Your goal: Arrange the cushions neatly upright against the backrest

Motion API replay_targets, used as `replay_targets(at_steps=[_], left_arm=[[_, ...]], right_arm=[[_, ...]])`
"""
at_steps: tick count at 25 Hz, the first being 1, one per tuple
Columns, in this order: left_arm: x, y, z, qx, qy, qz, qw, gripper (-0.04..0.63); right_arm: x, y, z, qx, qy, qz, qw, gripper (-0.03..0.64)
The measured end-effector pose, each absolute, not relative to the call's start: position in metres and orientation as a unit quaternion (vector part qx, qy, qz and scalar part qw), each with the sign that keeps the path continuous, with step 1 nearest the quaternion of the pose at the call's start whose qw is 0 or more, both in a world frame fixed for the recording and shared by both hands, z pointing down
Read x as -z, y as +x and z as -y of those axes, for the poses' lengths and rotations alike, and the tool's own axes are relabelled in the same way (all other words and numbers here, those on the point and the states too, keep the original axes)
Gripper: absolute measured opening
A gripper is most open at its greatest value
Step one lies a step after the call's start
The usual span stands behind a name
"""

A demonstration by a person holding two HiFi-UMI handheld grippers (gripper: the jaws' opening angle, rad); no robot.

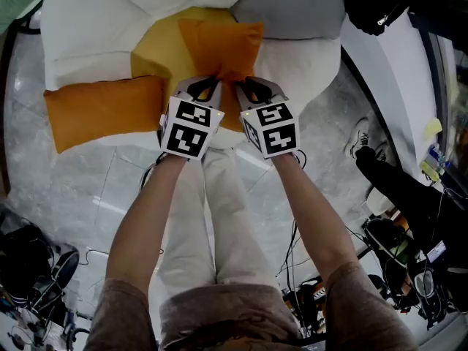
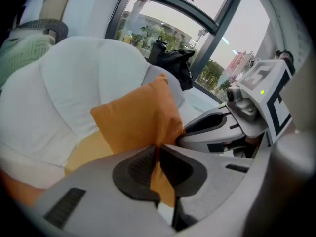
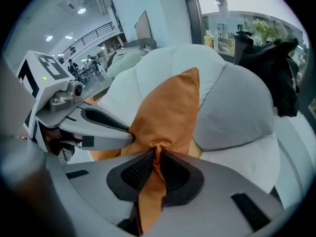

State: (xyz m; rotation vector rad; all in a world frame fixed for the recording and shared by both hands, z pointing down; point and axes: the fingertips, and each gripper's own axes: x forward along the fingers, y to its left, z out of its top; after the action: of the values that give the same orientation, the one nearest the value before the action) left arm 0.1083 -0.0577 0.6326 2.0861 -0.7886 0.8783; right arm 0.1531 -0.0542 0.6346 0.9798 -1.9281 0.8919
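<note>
left gripper (image 1: pixel 207 88): clenched on the near edge of the orange cushion (image 1: pixel 223 46); cloth is pinched between my pads and a fold hangs out below them.
right gripper (image 1: pixel 252 88): just beside the left one, on its right, clamped on the same edge with fabric bunched between its jaws.
orange cushion: rises straight ahead of both grippers, tilted, leaning toward the white backrest (image 1: pixel 95 20) but not square against it.
yellow cushion (image 1: pixel 157 53): ahead and to the left of my left gripper, partly behind the held cushion, slumped.
grey cushion (image 1: pixel 292 9): ahead and to the right of my right gripper, resting against the backrest.
second orange cushion (image 1: pixel 102 112): off to the left of my left gripper, lying flat, untouched.
step in hand: i judge the two-handed grasp is made, with the lift and placing yet to come.
next move: it seems to call for raising both grippers together and level, so the cushion does not twist, then pushing it forward until it stands against the backrest before i let go.
left to do: the yellow and second orange cushions look like they need standing up too.
</note>
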Motion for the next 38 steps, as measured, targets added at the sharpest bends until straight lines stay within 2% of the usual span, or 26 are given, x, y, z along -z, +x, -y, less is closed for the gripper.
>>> replay_targets(at_steps=[8, 15, 23, 38], left_arm=[[-0.533, 0.094, 0.099, -0.331, 0.835, 0.328, 0.291, 0.025], [-0.501, 0.101, 0.141, -0.328, 0.849, 0.332, 0.248, 0.021], [-0.511, 0.101, 0.179, -0.318, 0.856, 0.347, 0.215, 0.020], [-0.589, 0.104, 0.226, -0.311, 0.859, 0.358, 0.196, 0.020]], right_arm=[[-0.546, 0.140, 0.094, -0.325, 0.434, 0.776, 0.322, 0.052], [-0.516, 0.147, 0.136, -0.313, 0.458, 0.780, 0.290, 0.051], [-0.529, 0.147, 0.175, -0.292, 0.481, 0.785, 0.259, 0.051], [-0.607, 0.152, 0.226, -0.259, 0.499, 0.794, 0.230, 0.052]])
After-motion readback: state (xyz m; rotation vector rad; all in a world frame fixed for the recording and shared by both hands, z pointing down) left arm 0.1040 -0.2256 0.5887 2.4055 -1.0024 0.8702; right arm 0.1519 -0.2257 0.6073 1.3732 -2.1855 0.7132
